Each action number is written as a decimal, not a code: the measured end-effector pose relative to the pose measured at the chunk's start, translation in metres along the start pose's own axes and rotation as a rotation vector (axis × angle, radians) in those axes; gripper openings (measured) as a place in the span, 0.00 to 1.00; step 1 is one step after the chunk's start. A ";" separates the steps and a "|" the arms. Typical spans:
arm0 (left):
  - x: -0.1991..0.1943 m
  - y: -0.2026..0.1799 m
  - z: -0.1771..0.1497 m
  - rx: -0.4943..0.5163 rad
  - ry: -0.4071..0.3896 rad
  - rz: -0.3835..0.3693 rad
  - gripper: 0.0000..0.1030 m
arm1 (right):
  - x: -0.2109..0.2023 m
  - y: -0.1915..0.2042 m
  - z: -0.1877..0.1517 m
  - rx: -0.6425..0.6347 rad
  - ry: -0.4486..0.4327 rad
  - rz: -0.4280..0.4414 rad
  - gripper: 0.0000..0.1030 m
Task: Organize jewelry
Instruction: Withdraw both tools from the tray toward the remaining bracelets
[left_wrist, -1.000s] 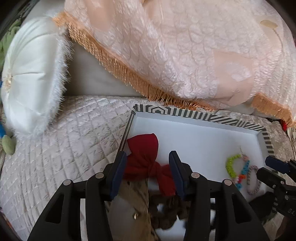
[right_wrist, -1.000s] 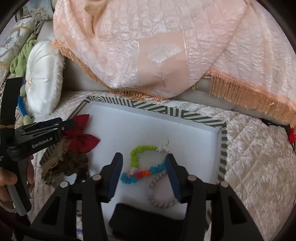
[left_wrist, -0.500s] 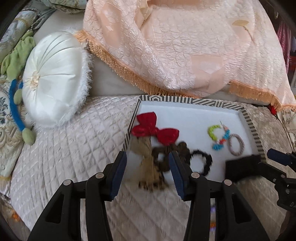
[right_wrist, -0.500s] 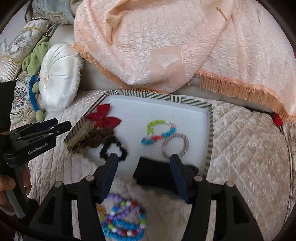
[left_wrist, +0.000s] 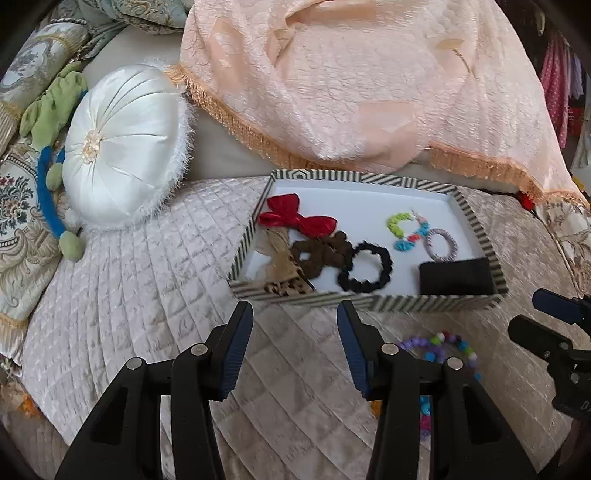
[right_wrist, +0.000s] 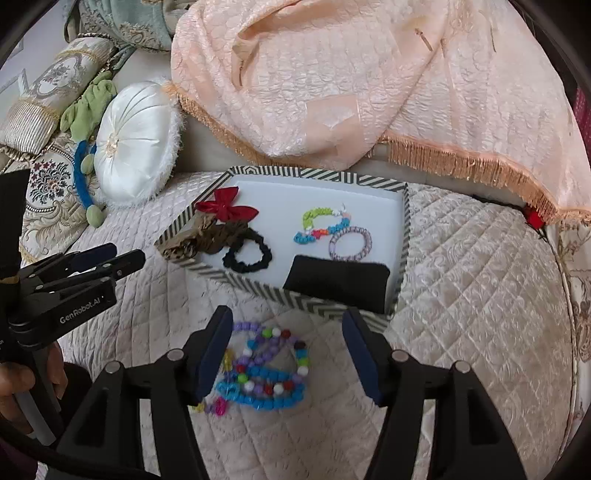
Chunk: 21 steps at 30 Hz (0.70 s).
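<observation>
A black-and-white striped tray (left_wrist: 369, 302) (right_wrist: 295, 295) lies on the quilted bed. In it are a red bow (left_wrist: 295, 218) (right_wrist: 229, 206), a brown scrunchie (left_wrist: 321, 254), a black scrunchie (left_wrist: 365, 266) (right_wrist: 247, 254), a coloured bead bracelet (left_wrist: 406, 232) (right_wrist: 317, 225), a striped ring bracelet (left_wrist: 439, 243) (right_wrist: 351, 243) and a black pouch (left_wrist: 456, 277) (right_wrist: 336, 280). A pile of bright beaded bracelets (right_wrist: 262, 369) (left_wrist: 443, 343) lies on the quilt in front of the tray. My left gripper (left_wrist: 294, 314) is open and empty, short of the tray's near rim. My right gripper (right_wrist: 287, 317) hangs above the bead pile, its jaws opening with nothing gripped.
A round white cushion (left_wrist: 122, 144) and a green and blue soft toy (left_wrist: 48, 110) lie left of the tray. A peach fringed cloth (left_wrist: 351, 85) drapes behind it. Patterned cushions fill the far left. Quilted bedding (right_wrist: 461, 277) stretches to the right of the tray.
Both grippers have drawn back from over the tray, so it looks smaller and farther. The bead pile on the quilt has come into view. The right jaws stand wider.
</observation>
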<state>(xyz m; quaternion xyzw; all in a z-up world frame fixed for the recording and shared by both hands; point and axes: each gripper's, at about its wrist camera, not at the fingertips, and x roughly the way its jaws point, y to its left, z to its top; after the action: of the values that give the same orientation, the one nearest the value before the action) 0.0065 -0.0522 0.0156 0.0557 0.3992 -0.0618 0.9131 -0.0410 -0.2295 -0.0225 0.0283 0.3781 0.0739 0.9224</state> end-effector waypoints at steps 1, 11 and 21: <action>-0.002 -0.001 -0.003 0.000 0.000 0.001 0.37 | -0.002 0.001 -0.003 -0.003 0.000 -0.002 0.63; -0.012 -0.010 -0.028 -0.002 0.036 0.014 0.37 | -0.017 0.007 -0.024 0.008 -0.002 -0.007 0.65; -0.031 -0.015 -0.036 -0.015 0.003 -0.010 0.37 | -0.027 0.010 -0.031 0.008 -0.005 -0.017 0.66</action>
<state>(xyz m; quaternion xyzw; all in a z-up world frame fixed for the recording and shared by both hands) -0.0426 -0.0598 0.0135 0.0471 0.4015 -0.0634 0.9125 -0.0832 -0.2240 -0.0247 0.0288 0.3765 0.0647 0.9237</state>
